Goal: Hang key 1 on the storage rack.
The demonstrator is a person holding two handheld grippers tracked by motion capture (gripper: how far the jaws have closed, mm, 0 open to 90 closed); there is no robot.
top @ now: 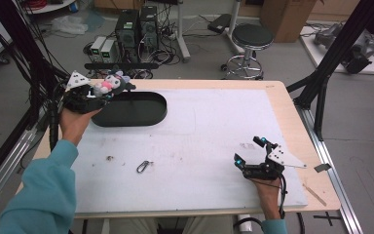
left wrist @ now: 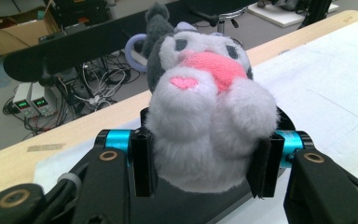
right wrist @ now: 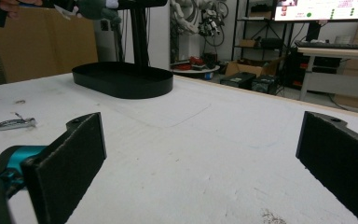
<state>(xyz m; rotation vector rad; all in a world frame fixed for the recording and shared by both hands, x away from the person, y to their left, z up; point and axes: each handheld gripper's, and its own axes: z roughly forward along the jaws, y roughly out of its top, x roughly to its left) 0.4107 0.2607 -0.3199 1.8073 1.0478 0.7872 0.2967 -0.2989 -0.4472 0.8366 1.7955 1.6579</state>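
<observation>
Left claw (left wrist: 207, 163) grips a small grey-and-white plush toy with a pink snout (left wrist: 209, 112); both black pads press into its lower body, and the fur bulges around them. In the left gripper view, the toy's long axis runs up and away from the jaws: its rounded white belly sits between the pads, its head lies farther out, and its face is turned upward toward the camera. Dark grey ears and a pale lilac loop show at the far end. A pink heart-shaped mark sits on the white fur below the snout.

In the high view the toy (top: 108, 84) is held in the air at the far left corner of the worktop (top: 292, 122), just over the left end of the black oval shallow tray (top: 148, 115). Its head points toward the far edge.

Right claw (top: 250, 150) rests near the near right corner, jaws wide apart with nothing between them. A small silver metal clip (top: 143, 166) lies on the white mat toward the near edge, left of centre.
</observation>
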